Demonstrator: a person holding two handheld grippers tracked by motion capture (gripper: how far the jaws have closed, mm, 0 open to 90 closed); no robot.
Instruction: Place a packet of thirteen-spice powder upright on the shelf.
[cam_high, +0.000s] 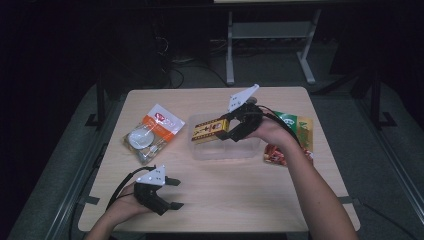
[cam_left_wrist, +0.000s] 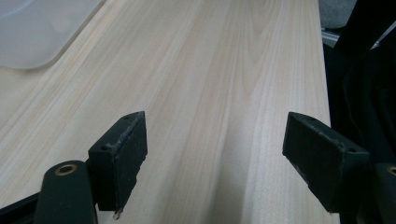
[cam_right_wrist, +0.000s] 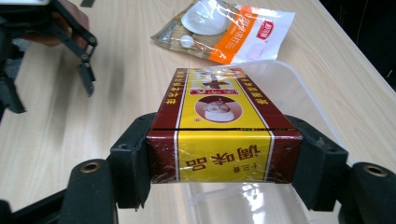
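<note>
The right gripper (cam_high: 226, 131) is clamped on a maroon and yellow box (cam_high: 209, 129), its two black jaws pressing the short end from either side; in the right gripper view the box (cam_right_wrist: 219, 126) runs straight out from the jaws, with printed characters across its near end and a small portrait on the top face. The box hangs in the air over a clear plastic container (cam_high: 226, 149) that sits on the pale wooden counter (cam_high: 240, 195) right of the middle, and the open tub (cam_right_wrist: 299, 98) shows beneath and beside the box. To the left of the container lies an orange and white pouch (cam_high: 152, 132) with pale round pieces behind its clear window. To the right of the container, partly under the person's forearm, lie a green packet (cam_high: 295, 125) and a reddish packet (cam_high: 275, 154), touching or overlapping. The left gripper (cam_high: 174, 193) rests at the near left of the counter in the person's hand, released, its jaws standing wide apart with only bare wood between them (cam_left_wrist: 212, 154). A rounded corner of the clear container (cam_left_wrist: 32, 32) appears at the upper left of the left gripper view.
</note>
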